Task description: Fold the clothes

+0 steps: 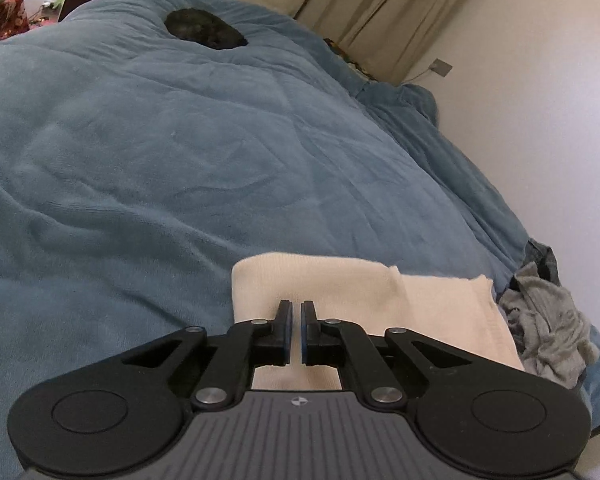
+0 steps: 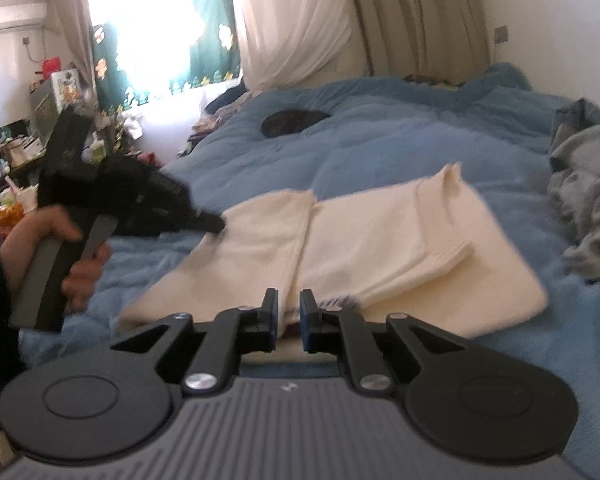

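A cream knit garment lies folded on the blue blanket, with one flap laid over its right half. My right gripper is at its near edge, jaws narrow with a fold of the cream cloth between the pads. In the right wrist view my left gripper, held by a hand, touches the garment's left edge. In the left wrist view that left gripper is shut just above the cream garment. Whether it pinches any cloth I cannot tell.
A crumpled grey heap of clothes lies right of the garment, also at the blanket's edge. A dark oval patch sits far up the blanket. Curtains and a cluttered shelf stand beyond the bed.
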Tool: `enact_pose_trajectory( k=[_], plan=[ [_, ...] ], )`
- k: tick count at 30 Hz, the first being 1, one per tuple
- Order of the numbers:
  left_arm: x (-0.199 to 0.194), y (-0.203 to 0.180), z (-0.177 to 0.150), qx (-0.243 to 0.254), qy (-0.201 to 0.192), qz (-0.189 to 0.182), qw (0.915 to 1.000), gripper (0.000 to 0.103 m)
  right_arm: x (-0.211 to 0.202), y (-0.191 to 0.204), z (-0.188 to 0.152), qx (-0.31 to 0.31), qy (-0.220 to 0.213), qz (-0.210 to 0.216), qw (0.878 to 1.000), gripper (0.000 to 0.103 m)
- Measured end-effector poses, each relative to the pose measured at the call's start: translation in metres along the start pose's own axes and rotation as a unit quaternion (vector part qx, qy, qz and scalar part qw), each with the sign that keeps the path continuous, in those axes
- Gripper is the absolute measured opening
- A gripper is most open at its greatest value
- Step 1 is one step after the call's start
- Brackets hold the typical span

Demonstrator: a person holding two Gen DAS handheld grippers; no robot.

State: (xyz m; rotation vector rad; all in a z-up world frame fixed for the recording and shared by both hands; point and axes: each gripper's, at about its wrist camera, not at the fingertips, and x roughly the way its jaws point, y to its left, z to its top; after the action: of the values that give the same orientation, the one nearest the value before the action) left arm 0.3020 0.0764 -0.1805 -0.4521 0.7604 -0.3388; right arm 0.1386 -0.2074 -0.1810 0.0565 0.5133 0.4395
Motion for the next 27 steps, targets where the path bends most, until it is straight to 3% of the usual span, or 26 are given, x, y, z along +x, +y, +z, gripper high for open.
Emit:
enact_pose_trajectory(
  k=[6,15,22,27],
  plan=[
    [-0.009,-0.002,-0.008,0.009,0.005,0.007,0.9999,0.002,0.022,-0.004,0.031,-0.01,-0.008,-0.004,1.0,0.011],
    [-0.007,-0.002,0.0,0.002,0.003,0.006,1.0,0.003,0.096,0.011,0.095,-0.033,0.014,0.017,0.999,0.011],
    [0.012,0.002,0.011,-0.001,0.013,-0.005,0.9999,0.003,0.157,0.017,0.093,-0.039,0.074,0.007,0.997,0.01],
    [0.027,0.013,0.007,-0.011,0.025,0.0,0.9996,0.003,0.18,0.006,0.077,-0.041,0.102,-0.016,0.994,0.002]
  ],
)
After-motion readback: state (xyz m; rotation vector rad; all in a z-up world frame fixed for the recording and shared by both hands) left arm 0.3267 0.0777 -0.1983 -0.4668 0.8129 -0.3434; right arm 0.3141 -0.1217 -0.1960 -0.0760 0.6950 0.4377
